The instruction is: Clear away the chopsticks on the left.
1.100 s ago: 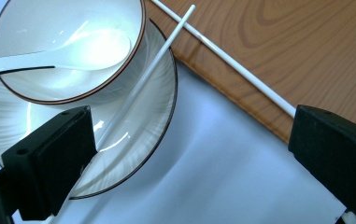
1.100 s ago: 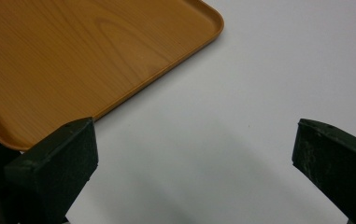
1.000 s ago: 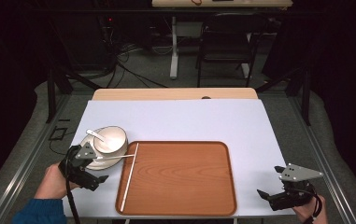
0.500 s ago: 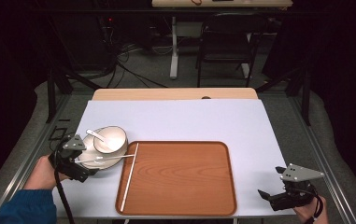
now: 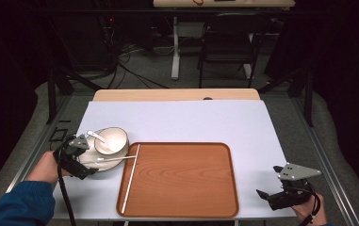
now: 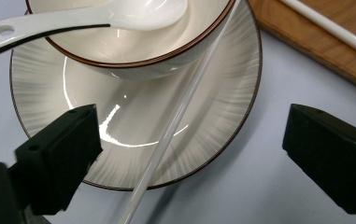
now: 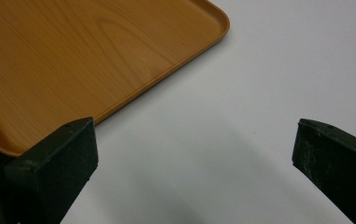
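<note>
The left gripper (image 5: 84, 162) sits at the near-left edge of the plate (image 5: 92, 162), low over the tabletop (image 5: 191, 120). Its jaws stand wide and have just been closing a little; between them lie the plate's rim (image 6: 133, 184) and a white chopstick (image 6: 175, 119), neither pressed by the pads. That chopstick lies across the plate, its far end reaching the wooden tray (image 5: 182, 181) just right of the plate. A bowl (image 5: 111, 140) stands on the far part of the plate, with a white spoon (image 5: 97, 137) in it, handle pointing out to the left. A second chopstick (image 5: 131, 179) lies along the tray's left edge. The right gripper (image 5: 273, 197) rests on the tabletop, well right of the plate, off the tray's near-right corner (image 7: 215, 18), jaws spread apart with nothing between them.
</note>
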`<state>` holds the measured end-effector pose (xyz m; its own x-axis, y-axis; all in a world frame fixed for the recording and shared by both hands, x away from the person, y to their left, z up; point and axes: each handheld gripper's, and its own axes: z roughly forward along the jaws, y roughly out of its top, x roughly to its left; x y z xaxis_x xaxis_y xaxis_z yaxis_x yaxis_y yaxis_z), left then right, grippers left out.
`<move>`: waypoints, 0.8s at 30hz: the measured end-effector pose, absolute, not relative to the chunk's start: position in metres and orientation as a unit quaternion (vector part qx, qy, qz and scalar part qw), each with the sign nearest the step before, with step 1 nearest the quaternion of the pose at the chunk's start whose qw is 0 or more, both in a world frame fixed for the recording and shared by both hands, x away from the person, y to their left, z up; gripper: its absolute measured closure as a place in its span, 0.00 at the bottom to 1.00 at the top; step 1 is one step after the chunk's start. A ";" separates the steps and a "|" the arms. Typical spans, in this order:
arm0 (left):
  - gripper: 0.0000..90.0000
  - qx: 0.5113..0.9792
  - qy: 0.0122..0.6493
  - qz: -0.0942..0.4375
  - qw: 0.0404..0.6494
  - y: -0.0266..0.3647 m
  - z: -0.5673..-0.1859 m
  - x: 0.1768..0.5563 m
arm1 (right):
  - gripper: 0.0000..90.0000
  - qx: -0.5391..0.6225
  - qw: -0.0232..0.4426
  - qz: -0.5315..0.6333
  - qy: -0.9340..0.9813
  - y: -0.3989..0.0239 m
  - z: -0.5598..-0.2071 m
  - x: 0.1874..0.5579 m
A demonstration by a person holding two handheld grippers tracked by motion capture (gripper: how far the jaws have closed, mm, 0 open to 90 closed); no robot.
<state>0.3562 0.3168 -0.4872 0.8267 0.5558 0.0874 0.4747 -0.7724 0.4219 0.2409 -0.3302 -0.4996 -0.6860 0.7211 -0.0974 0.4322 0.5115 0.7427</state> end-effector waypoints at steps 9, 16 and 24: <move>0.38 0.939 0.273 0.099 0.182 0.318 -0.498 0.367 | 0.00 0.336 0.200 0.356 0.848 -0.327 -0.499 0.244; 0.64 0.948 0.259 0.090 0.163 0.313 -0.505 0.375 | 0.00 0.338 0.201 0.354 0.849 -0.328 -0.500 0.243; 0.80 0.959 0.225 0.075 0.154 0.307 -0.512 0.379 | 0.00 0.340 0.201 0.352 0.849 -0.328 -0.500 0.243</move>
<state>0.3788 0.3067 -0.5123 0.8877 0.4544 0.0745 0.4084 -0.8516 0.3286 0.2430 -0.3281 -0.5001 -0.6879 0.7186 -0.1024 0.4352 0.5212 0.7342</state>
